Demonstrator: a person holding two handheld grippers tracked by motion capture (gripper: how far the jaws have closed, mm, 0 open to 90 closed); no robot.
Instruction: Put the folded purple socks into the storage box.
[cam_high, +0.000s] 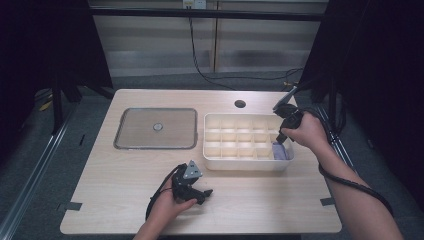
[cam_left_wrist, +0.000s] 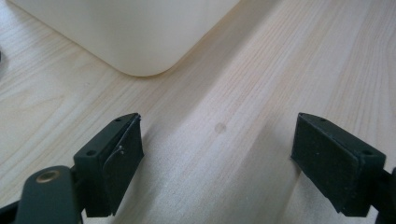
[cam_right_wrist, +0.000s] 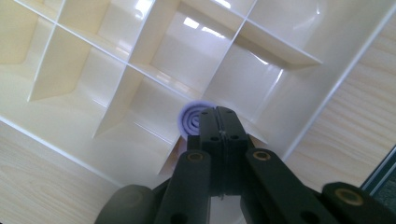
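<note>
A white divided box (cam_high: 245, 162) stands right of the table's middle. A lavender roll (cam_high: 280, 151) sits in its near right compartment. My right gripper (cam_high: 281, 137) hangs over that corner and points down into it. In the right gripper view its jaws are pressed flat together, and the right gripper (cam_right_wrist: 218, 114) tip meets the lavender roll (cam_right_wrist: 189, 119) among the box's white dividers (cam_right_wrist: 140, 37). I cannot tell whether any cloth is pinched. My left gripper (cam_high: 205, 194) rests on the table in front of the box. The left gripper (cam_left_wrist: 217, 158) is open, with bare wood between its jaws.
A shallow grey tray (cam_high: 135, 130) with a small round disc (cam_high: 158, 127) lies left of the box. A cable hole (cam_high: 240, 104) sits near the table's far edge. The box's rounded corner (cam_left_wrist: 140, 32) is just ahead of my left gripper.
</note>
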